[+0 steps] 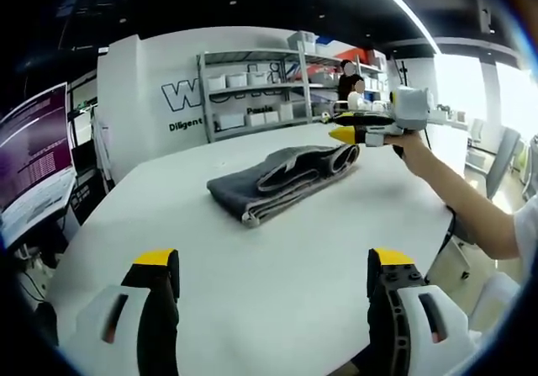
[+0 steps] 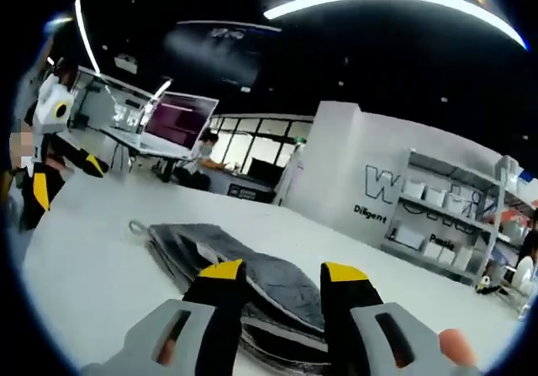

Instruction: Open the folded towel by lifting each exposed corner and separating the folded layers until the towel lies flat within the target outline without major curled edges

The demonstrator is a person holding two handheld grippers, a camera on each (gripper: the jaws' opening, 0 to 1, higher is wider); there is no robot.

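Observation:
A folded dark grey towel (image 1: 282, 178) lies on the white table (image 1: 277, 292), with its stacked layers showing along the near edge. My left gripper (image 1: 273, 262) is open over bare table, well short of the towel. A hand holds my right gripper (image 1: 340, 128) at the towel's far right end. In the right gripper view its jaws (image 2: 283, 271) stand open just above the towel (image 2: 193, 246), with cloth showing between them and nothing clamped. The towel's hanging loop (image 2: 134, 225) sticks out at the far corner. My left gripper (image 2: 67, 178) appears at the left edge.
The person's forearm (image 1: 458, 195) reaches in from the right. Beyond the table stand metal shelves with white bins (image 1: 261, 90), a white wall with lettering (image 2: 382, 191), monitors (image 1: 38, 153) and desks with a seated person (image 2: 206, 153).

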